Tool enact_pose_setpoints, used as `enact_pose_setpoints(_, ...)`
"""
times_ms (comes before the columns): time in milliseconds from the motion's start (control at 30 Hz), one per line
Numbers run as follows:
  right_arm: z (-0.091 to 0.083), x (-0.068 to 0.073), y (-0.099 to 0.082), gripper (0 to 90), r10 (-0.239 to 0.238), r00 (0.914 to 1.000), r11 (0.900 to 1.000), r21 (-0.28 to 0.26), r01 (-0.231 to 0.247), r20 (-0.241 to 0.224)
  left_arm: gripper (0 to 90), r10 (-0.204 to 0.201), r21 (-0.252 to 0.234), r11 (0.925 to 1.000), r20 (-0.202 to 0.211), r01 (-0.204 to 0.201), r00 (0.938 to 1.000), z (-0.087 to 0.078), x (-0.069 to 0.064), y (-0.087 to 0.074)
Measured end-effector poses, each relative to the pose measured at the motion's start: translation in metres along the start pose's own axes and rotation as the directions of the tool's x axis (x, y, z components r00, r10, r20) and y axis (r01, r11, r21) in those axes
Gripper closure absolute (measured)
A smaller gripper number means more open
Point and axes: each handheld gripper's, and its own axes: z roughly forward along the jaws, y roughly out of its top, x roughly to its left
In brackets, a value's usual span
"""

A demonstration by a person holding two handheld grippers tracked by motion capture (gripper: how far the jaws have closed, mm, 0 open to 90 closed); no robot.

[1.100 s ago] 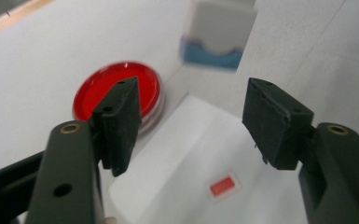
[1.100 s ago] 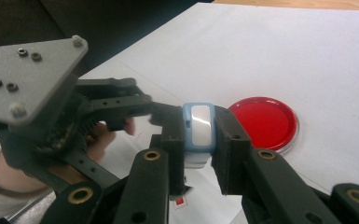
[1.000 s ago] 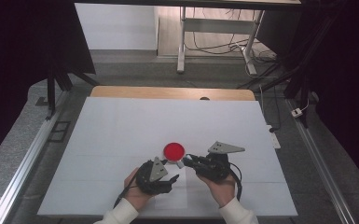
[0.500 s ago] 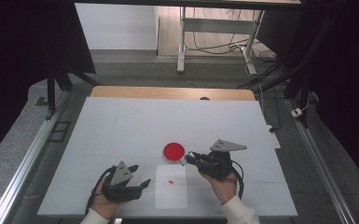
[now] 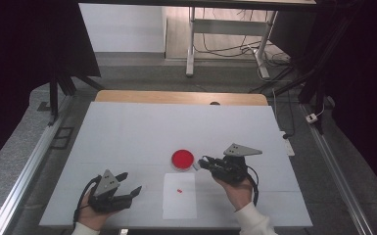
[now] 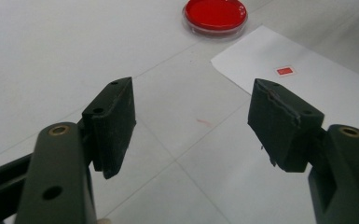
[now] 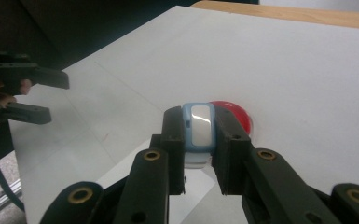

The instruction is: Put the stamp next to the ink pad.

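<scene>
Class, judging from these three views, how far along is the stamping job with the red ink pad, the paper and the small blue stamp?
Done: the white paper already bears one small red mark. In hand: the right gripper is shut on the blue stamp beside the red ink pad; the left gripper is open, holding nothing. Left: probably more stamping, or setting the stamp down.

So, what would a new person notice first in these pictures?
The round red dish draws the eye, bright on the white table near its middle. Next, the right gripper pinches a small light-blue stamp-like object just beside the dish. A white paper sheet with a tiny red mark lies in front, and the left gripper stands open, empty.
</scene>
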Motion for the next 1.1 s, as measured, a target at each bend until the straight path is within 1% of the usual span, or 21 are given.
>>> enact_pose_setpoints(67,0.0,-0.002,0.001,75.0,-0.005,1.0,1.0,-0.001,0.005,0.007,32.1,-0.006,0.004,1.0,-0.002,0.006,1.0,-0.002,0.002,-0.003)
enact_pose_setpoints(200,-0.001,-0.006,0.004,75.0,-0.034,0.9989,0.9994,0.009,0.034,0.033,32.2,-0.01,0.006,0.9999,0.0,0.01,0.9999,-0.005,0.005,-0.007)
enact_pose_setpoints(333,0.002,-0.009,0.009,75.0,-0.067,0.9959,0.9976,0.02,0.066,0.06,32.4,-0.022,0.002,0.9998,-0.007,0.022,0.9997,-0.007,0.009,-0.009)
enact_pose_setpoints(433,0.006,-0.011,0.013,75.0,-0.091,0.9928,0.9954,0.038,0.088,0.078,32.4,-0.02,0.001,0.9998,-0.008,0.02,0.9998,-0.007,0.01,-0.009)
enact_pose_setpoints(533,0.011,-0.015,0.017,74.9,-0.094,0.9921,0.995,0.043,0.091,0.083,32.5,-0.02,0.0,0.9998,-0.003,0.02,0.9998,-0.007,0.011,-0.009)
enact_pose_setpoints(633,0.015,-0.019,0.021,74.9,-0.107,0.9893,0.9933,0.055,0.102,0.1,32.5,-0.021,0.005,0.9998,-0.003,0.021,0.9998,-0.007,0.011,-0.009)
enact_pose_setpoints(800,0.027,-0.027,0.027,74.9,-0.118,0.9848,0.9903,0.087,0.108,0.127,32.5,-0.017,0.019,0.9997,0.005,0.017,0.9998,-0.004,0.012,-0.01)
enact_pose_setpoints(900,0.036,-0.031,0.026,74.9,-0.142,0.9782,0.9843,0.126,0.124,0.151,32.4,-0.018,0.019,0.9997,0.012,0.018,0.9998,-0.004,0.012,-0.01)
enact_pose_setpoints(1000,0.044,-0.036,0.026,74.9,-0.152,0.9746,0.9803,0.151,0.128,0.164,32.4,-0.021,0.017,0.9996,0.01,0.021,0.9997,-0.005,0.012,-0.01)
enact_pose_setpoints(1100,0.056,-0.042,0.024,74.9,-0.17,0.9703,0.9691,0.208,0.133,0.172,32.4,-0.022,0.016,0.9996,0.01,0.022,0.9997,-0.005,0.013,-0.01)
